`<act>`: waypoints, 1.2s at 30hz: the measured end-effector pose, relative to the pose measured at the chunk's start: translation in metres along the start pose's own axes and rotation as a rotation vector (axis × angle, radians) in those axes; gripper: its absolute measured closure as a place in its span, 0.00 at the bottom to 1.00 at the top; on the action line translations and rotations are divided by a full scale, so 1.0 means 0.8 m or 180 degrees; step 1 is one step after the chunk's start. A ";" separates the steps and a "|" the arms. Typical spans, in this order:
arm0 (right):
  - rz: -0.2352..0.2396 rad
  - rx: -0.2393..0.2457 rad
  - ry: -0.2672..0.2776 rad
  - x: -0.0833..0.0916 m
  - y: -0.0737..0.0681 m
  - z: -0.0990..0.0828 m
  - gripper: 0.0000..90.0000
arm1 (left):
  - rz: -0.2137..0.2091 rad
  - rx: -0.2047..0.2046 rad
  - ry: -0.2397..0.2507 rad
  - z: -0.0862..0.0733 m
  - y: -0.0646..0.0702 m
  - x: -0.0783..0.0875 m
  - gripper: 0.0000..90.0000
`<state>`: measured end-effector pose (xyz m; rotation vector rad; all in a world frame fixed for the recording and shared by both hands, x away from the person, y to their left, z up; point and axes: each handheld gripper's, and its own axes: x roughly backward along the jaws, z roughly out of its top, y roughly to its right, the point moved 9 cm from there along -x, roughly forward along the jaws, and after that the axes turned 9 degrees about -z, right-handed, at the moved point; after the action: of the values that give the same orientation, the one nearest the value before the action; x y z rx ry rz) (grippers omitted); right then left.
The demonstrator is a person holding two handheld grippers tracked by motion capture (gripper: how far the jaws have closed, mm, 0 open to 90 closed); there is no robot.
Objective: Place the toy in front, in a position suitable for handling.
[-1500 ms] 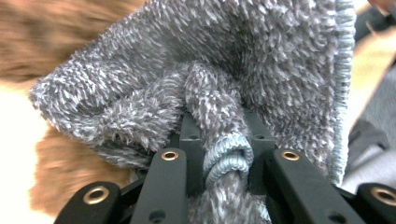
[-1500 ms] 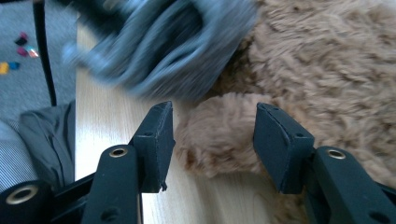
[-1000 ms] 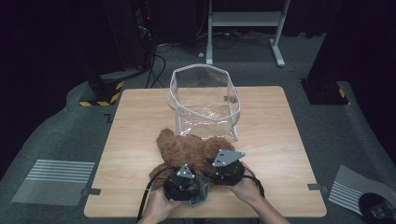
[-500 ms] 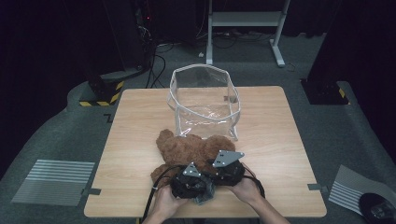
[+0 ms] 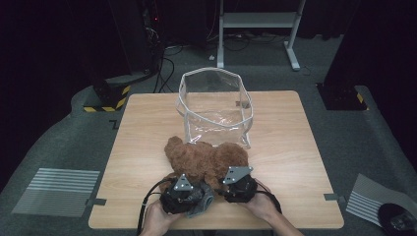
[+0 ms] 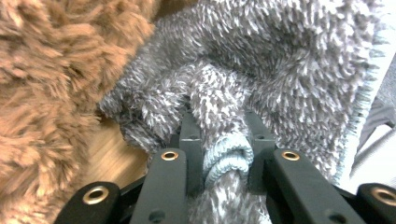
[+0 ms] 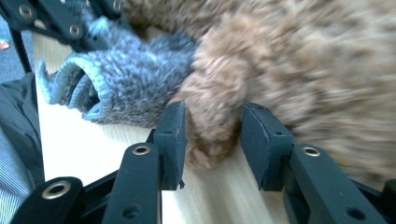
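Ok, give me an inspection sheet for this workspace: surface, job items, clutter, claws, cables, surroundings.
Surface: light wooden table, bare apart from the job's things.
Job's things: brown plush toy lying near the front edge; grey fuzzy garment beside it; clear plastic bag standing open behind the toy.
Clutter: nothing seen.
Claws: left claw shut on a fold of the grey fuzzy garment; right claw has just been closing around a plush limb, pads not clearly pressing yet.
Cables: black cable loops from the left claw over the table edge; more cables on the floor behind.
Surroundings: dark room, grey floor mat, white stand, striped cards on the floor.
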<state>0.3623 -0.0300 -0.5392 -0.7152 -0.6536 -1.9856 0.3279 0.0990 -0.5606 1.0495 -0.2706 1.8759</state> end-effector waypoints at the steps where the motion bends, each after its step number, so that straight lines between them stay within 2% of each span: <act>1: 0.0001 0.0001 -0.0045 -0.005 -0.003 -0.001 0.63 | 0.0017 -0.0028 -0.0013 0.001 0.001 -0.002 0.83; 2: 0.0004 -0.0010 -0.0107 -0.010 -0.005 -0.003 0.60 | 0.0009 -0.0040 -0.0009 0.002 0.003 -0.004 0.83; 3: -0.0001 0.0016 -0.0136 -0.015 -0.006 -0.003 0.62 | -0.0001 -0.0035 -0.0007 0.003 0.005 -0.007 0.83; 4: -0.0046 0.0045 -0.0137 -0.017 -0.006 -0.003 0.71 | 0.0005 -0.0063 -0.0016 0.004 0.006 -0.008 0.83; 6: -0.0034 0.0049 -0.0114 -0.017 -0.006 0.000 0.83 | -0.0002 -0.0031 0.0007 0.004 0.005 -0.009 0.83; 8: 0.0004 0.0002 -0.0096 -0.011 -0.005 0.002 0.90 | -0.0006 -0.0012 0.0004 0.003 0.003 -0.009 0.83; 11: 0.0144 -0.0076 -0.0077 -0.002 -0.004 0.005 0.93 | 0.0038 -0.0046 -0.0041 0.003 0.006 -0.012 0.83; 15: 0.0358 -0.0278 0.0087 0.014 0.002 0.019 0.93 | 0.0081 -0.0138 -0.0122 0.006 0.010 -0.021 0.83; 19: 0.0424 -0.0277 0.0073 0.013 -0.003 0.024 0.93 | 0.0057 -0.0217 -0.0114 0.025 0.014 -0.034 0.83; 22: 0.0379 -0.0223 0.0079 0.012 -0.002 0.024 0.93 | -0.0093 -0.0268 -0.0062 0.035 0.022 -0.044 0.83; 27: 0.0312 -0.0267 0.0096 0.014 0.005 0.019 0.92 | -0.0352 -0.0543 -0.0132 0.032 0.049 -0.049 0.83; 30: 0.0300 -0.0294 0.0092 0.012 0.005 0.019 0.92 | -0.0424 -0.0567 -0.0122 0.027 0.056 -0.042 0.83; 33: 0.0276 -0.0249 0.0085 0.011 0.004 0.018 0.92 | -0.0430 -0.0451 -0.0014 0.024 0.050 -0.021 0.83; 34: 0.0268 -0.0239 0.0071 0.011 0.003 0.017 0.92 | -0.0386 -0.0397 0.0030 0.023 0.045 -0.013 0.83; 36: 0.0269 -0.0236 0.0043 0.011 0.003 0.013 0.92 | -0.0204 -0.0312 0.0081 0.019 0.030 0.006 0.84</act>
<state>0.3628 -0.0288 -0.5254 -0.7612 -0.5357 -1.9434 0.3158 0.0803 -0.5421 0.9567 -0.3074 1.7991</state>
